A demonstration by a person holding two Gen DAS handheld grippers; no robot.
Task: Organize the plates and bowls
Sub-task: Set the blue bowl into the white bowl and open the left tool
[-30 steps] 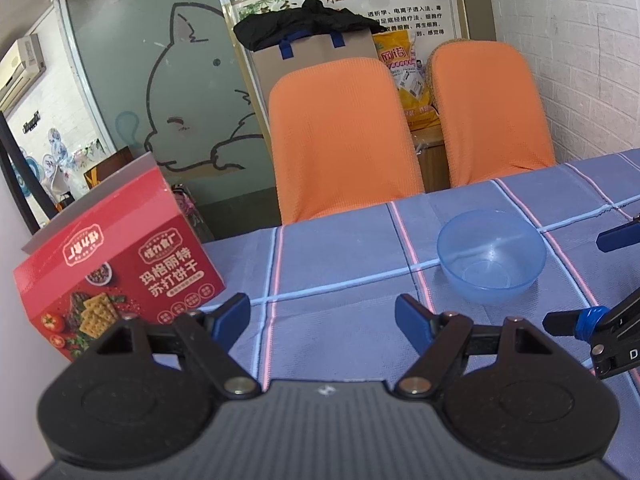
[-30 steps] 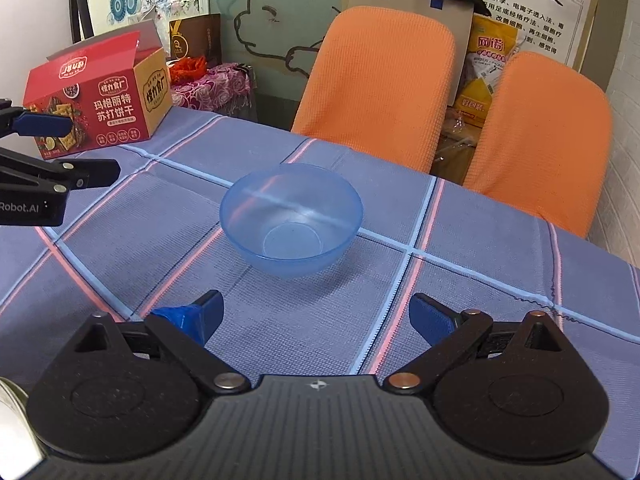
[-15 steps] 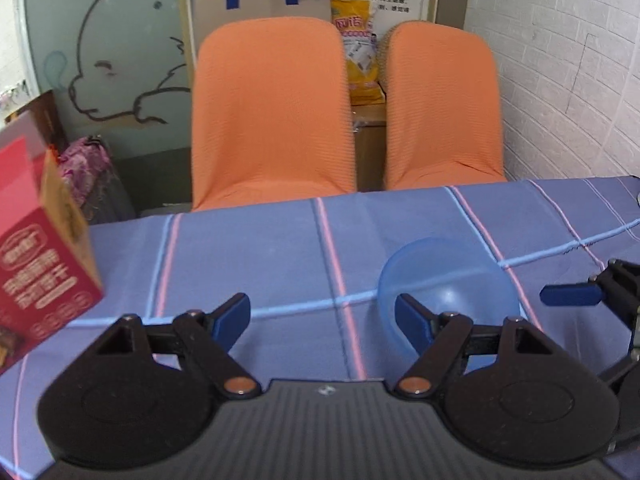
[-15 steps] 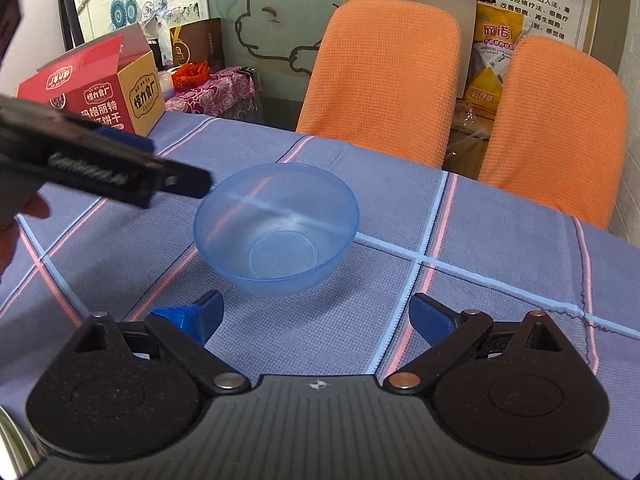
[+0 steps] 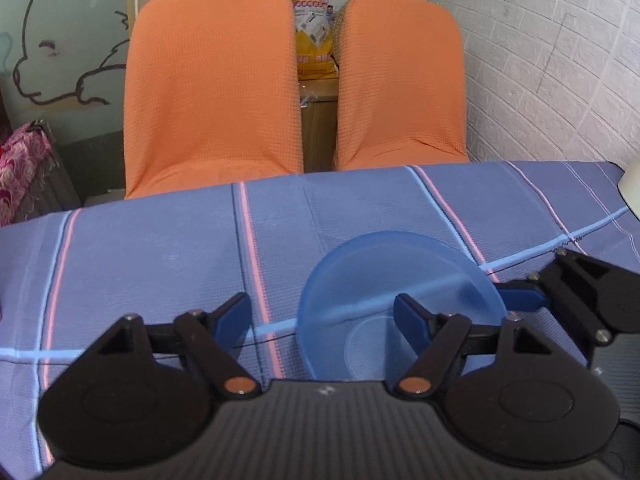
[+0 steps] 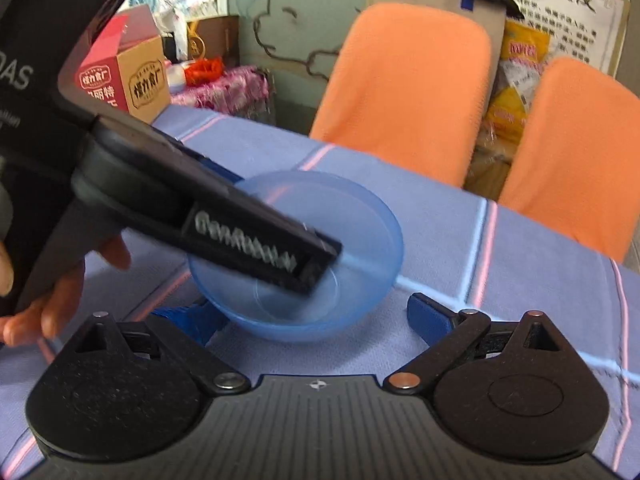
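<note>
Blue checked tablecloth (image 5: 160, 256), orange chairs (image 5: 208, 80) behind | bowl (image 5: 400, 280) upright on cloth | left gripper (image 5: 322, 318) spread, one finger inside bowl, one outside its rim | right gripper (image 6: 308, 318) spread, just beside bowl | step: grasping bowl | next: pinch the wall, lift.

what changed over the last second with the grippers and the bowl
The left gripper swung right and closed in on the bowl; one finger now reaches over its rim, jaws open, nothing gripped yet. The right gripper moved closer to the bowl, also open. The bowl sits on the same crossing of the tablecloth stripes. The chairs are unchanged.
</note>
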